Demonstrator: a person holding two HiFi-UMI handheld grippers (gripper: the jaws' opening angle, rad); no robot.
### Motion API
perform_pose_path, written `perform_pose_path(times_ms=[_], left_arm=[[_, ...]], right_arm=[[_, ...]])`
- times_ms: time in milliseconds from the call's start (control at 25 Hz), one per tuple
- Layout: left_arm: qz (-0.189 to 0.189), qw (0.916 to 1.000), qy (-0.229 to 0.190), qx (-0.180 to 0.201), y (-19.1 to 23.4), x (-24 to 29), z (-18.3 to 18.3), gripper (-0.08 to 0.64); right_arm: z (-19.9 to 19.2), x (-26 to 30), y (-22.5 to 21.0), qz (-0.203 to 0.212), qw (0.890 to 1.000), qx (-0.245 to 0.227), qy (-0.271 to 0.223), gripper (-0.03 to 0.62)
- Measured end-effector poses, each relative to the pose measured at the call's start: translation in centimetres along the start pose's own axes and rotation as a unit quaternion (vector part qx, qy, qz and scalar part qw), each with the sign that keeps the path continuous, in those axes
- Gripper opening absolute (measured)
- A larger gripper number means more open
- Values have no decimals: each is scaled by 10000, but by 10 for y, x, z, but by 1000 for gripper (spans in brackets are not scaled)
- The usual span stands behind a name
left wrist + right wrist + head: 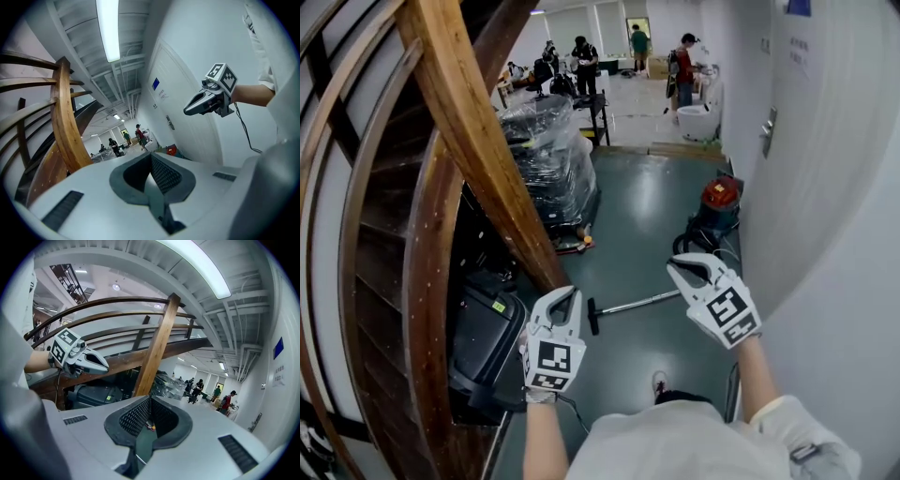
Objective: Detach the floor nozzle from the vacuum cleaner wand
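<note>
In the head view a red-topped canister vacuum cleaner (719, 202) stands on the green floor by the right wall. Its metal wand (642, 302) lies across the floor and ends at the left in a black floor nozzle (592, 316). My left gripper (570, 292) is held in the air near the nozzle, shut and empty. To the right of the wand, my right gripper (676, 265) hangs shut with nothing in it. In the left gripper view my own jaws (151, 157) meet, the right gripper (187, 111) shows at the upper right, and the vacuum (172, 150) is small and far. In the right gripper view the jaws (149, 401) are closed; the left gripper (106, 365) shows at the left.
A curved wooden staircase beam (473, 141) rises at the left, with a black case (483, 342) beneath it. A plastic-wrapped stack (551, 155) stands beyond. A white wall with a door handle (767, 131) runs along the right. Several people (684, 66) stand in the far room.
</note>
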State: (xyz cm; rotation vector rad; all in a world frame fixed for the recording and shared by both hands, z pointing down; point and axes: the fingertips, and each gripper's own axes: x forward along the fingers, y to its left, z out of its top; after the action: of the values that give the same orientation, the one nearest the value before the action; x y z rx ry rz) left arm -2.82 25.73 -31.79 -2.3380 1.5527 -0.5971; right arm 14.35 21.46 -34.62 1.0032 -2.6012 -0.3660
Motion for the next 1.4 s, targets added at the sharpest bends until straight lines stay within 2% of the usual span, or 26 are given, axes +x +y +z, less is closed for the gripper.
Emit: perform_pose_path(times_ms=[200, 880, 1200, 1400], left_arm=[[-35, 10000, 70, -21, 9, 35, -1, 0], [-19, 9994, 279, -192, 23, 120, -5, 0], [76, 9989, 305, -335, 22, 163, 2, 0], [251, 9984, 337, -384, 24, 182, 8, 0]], right_arm=[[-13, 21, -19, 268, 9995, 164, 34, 31], [-51, 80, -87, 456, 9984, 191, 268, 31], [-67, 99, -114, 872, 9952, 201, 393, 31], [-82, 112, -130, 1083, 9926, 37, 550, 31]])
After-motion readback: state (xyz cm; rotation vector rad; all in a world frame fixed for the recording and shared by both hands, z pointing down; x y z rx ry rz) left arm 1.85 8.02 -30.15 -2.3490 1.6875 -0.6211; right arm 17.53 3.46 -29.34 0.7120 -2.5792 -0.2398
